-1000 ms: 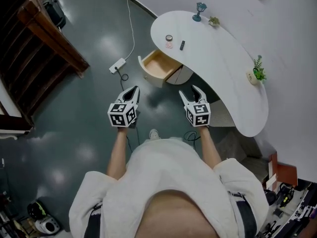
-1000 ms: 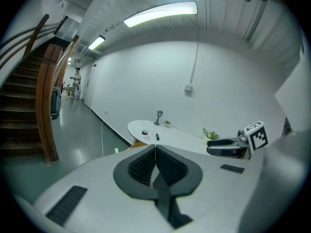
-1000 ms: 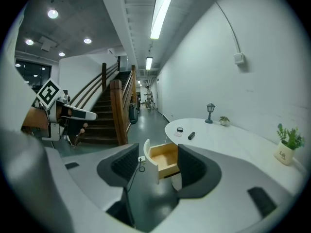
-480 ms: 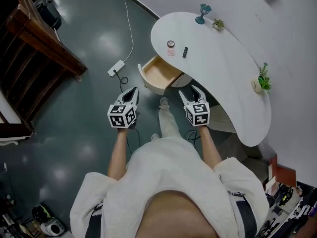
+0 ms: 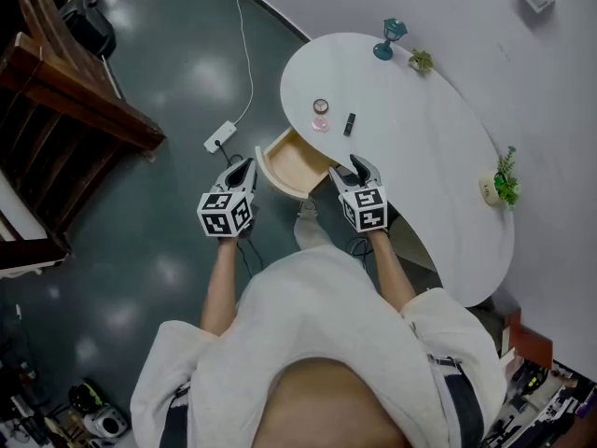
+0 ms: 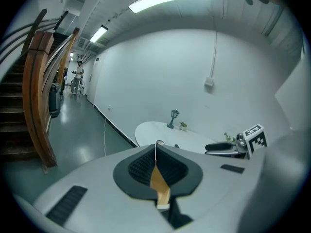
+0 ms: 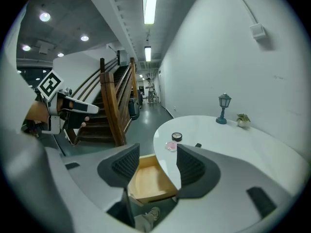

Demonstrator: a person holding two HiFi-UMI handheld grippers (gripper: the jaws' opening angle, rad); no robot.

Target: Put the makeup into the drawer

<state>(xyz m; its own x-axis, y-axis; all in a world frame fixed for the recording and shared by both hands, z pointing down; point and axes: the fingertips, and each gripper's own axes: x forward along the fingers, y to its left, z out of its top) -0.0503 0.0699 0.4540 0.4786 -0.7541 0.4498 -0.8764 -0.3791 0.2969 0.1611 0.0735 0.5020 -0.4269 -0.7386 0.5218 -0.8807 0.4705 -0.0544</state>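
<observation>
An open wooden drawer [image 5: 291, 161] juts out of the white curved table [image 5: 420, 147]. On the tabletop behind it lie a round compact [image 5: 321, 106], a pink makeup item [image 5: 320, 124] and a black lipstick [image 5: 350, 124]. My left gripper [image 5: 242, 166] hovers over the floor just left of the drawer, jaws shut and empty. My right gripper [image 5: 357, 163] stands open and empty at the drawer's right side, by the table edge. In the right gripper view the drawer [image 7: 148, 181] shows between the jaws, with the compact [image 7: 177, 137] and pink item [image 7: 171, 146] beyond.
A teal lamp [image 5: 392, 37] and a small plant [image 5: 422, 60] stand at the table's far end, and a potted plant [image 5: 504, 187] at its right. A power strip [image 5: 220, 136] with its cable lies on the floor. A wooden staircase [image 5: 65, 110] is at left.
Both grippers have moved forward to the drawer and table as the person stepped closer. Their jaws look unchanged.
</observation>
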